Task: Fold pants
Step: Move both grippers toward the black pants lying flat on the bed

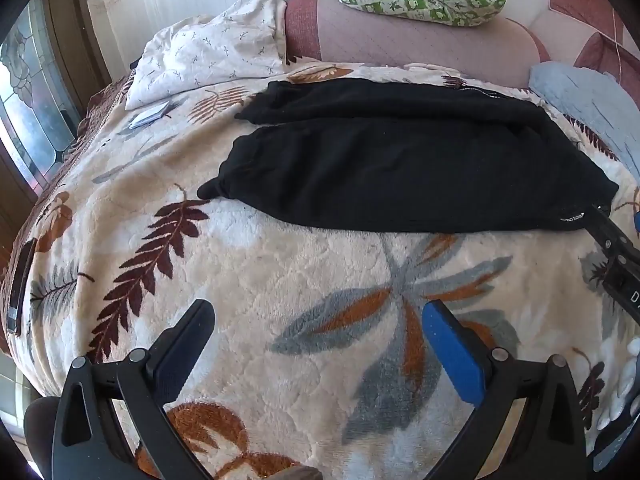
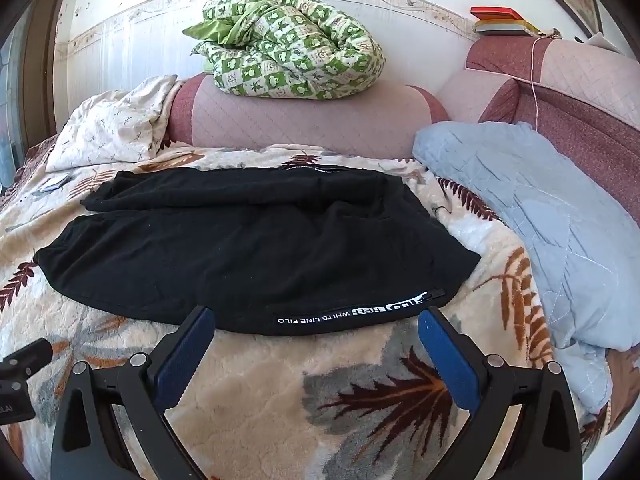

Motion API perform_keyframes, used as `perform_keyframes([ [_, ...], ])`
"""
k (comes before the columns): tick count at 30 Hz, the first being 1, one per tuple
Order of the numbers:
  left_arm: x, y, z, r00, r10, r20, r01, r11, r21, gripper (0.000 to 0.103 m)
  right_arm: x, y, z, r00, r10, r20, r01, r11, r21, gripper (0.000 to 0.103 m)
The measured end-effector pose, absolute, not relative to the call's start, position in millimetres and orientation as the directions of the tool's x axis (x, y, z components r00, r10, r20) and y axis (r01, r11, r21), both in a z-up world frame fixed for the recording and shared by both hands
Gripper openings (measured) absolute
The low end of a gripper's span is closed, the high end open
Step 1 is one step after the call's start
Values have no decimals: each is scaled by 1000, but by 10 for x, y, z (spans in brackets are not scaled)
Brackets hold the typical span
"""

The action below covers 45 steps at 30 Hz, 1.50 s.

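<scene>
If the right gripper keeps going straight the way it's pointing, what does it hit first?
Most likely the black pants: the open right gripper points at their near edge by the white-lettered zipper strip, fingertips about level with it. Depth is unclear; angled down, it might meet the leaf-print blanket first.

home bedroom | leaf-print blanket (image 2: 280, 400) | pillow (image 2: 540, 220) (pale blue) | green quilt (image 2: 296, 52)

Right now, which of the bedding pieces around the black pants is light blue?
The quilted light blue pillow, right of the black pants; the rumpled sheet is white, the bundled quilt green-checked.
</scene>
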<state>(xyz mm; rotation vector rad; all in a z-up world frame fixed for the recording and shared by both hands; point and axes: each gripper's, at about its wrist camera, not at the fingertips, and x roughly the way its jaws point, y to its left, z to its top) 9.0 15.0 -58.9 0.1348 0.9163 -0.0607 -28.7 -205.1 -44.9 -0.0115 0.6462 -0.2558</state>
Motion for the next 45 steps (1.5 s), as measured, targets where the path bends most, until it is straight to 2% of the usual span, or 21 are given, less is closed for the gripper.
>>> perform_keyframes([
  [11,129,169,-769,559,17,-829,108,990,93,103,-258,-2033,-493,760,-235,-606,223,970,-97,103],
  [18,162,227,-801,532,-15,-847,77,997,30,103,-251,-2014,-523,756,-231,-612,214,971,-103,103],
  [45,130,153,-803,566,-6,-824,93,994,56,103,-207,-1919,-627,726,-243,-643,191,970,-151,103],
])
